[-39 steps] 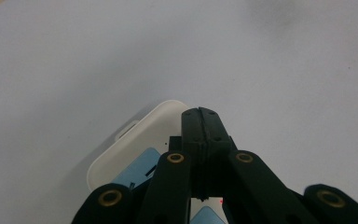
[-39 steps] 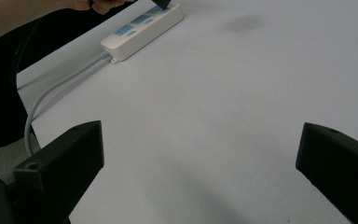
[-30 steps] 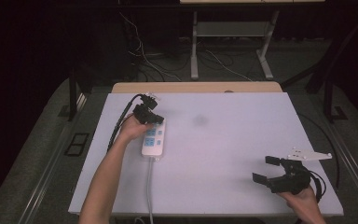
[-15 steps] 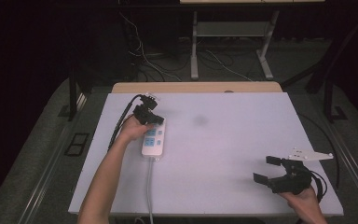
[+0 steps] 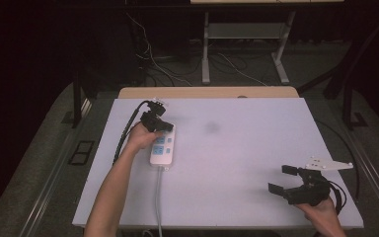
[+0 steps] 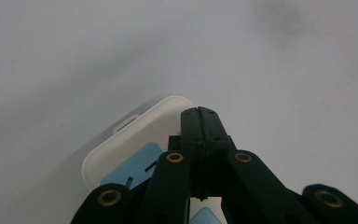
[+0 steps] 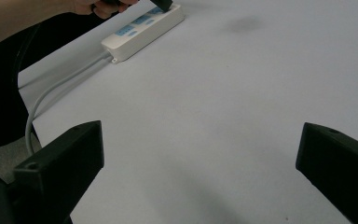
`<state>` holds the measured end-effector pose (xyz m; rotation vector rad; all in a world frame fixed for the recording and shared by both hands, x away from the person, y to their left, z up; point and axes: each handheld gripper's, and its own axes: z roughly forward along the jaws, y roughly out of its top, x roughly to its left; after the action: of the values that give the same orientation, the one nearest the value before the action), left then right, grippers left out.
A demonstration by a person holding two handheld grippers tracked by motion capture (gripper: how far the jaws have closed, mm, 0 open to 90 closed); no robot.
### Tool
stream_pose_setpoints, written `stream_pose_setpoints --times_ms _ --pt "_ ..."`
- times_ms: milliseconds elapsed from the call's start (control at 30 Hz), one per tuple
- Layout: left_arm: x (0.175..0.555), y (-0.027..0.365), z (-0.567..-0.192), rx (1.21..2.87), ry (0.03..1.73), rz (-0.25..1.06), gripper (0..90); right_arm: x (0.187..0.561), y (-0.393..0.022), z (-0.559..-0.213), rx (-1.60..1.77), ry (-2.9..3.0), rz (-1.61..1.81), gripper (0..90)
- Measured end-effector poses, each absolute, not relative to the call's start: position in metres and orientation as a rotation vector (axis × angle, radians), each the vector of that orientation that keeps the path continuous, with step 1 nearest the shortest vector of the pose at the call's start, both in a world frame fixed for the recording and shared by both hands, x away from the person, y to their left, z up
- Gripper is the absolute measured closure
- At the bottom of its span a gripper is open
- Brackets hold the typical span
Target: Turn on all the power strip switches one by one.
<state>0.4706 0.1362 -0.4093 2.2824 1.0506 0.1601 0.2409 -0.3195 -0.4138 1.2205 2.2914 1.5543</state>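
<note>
The left gripper (image 5: 162, 124) sits on the far end of the white power strip (image 5: 162, 148), which lies toward the left side of the white table (image 5: 237, 163), its grey cord (image 5: 159, 202) running back to the near edge. In the left gripper view the two black jaws are pressed flat together with nothing between them, their joined tip (image 6: 200, 114) over the strip's rounded end, right by a small red spot (I take it for the switch, though most of it is hidden under the jaws). The step, as I read it, is pushing that switch with the closed tip.

To do it well, I'd keep the jaws closed so they act as one stiff finger, press straight down rather than at a slant so the tip doesn't skid off onto the blue socket panel (image 6: 133, 165), and keep the push short, since the strip lies loose and could slide.

The right gripper (image 5: 288, 180) rests well apart near the right front corner, jaws wide apart and empty.
</note>
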Motion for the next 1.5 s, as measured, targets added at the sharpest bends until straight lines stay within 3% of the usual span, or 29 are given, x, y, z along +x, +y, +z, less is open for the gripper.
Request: stream_pose_setpoints --times_ms 767,967,1200,1333,1500 --pt "0.452 0.14 -0.379 2.242 0.988 0.22 89.2 0.239 -0.321 -0.412 1.221 2.277 1.56 0.7" --pt "0.443 0.149 -0.365 2.218 0.991 0.231 67.6 0.24 -0.32 -0.412 1.218 2.28 1.561 0.7" --pt "0.425 0.162 -0.352 2.144 0.999 0.192 15.5 0.239 -0.318 -0.412 1.208 2.284 1.566 0.7" --pt "0.412 0.168 -0.35 2.136 1.009 0.192 0.0 0.239 -0.318 -0.411 1.208 2.284 1.565 0.7" --pt "0.393 0.174 -0.348 2.088 1.003 0.235 0.0 0.239 -0.317 -0.412 1.208 2.288 1.568 0.7"
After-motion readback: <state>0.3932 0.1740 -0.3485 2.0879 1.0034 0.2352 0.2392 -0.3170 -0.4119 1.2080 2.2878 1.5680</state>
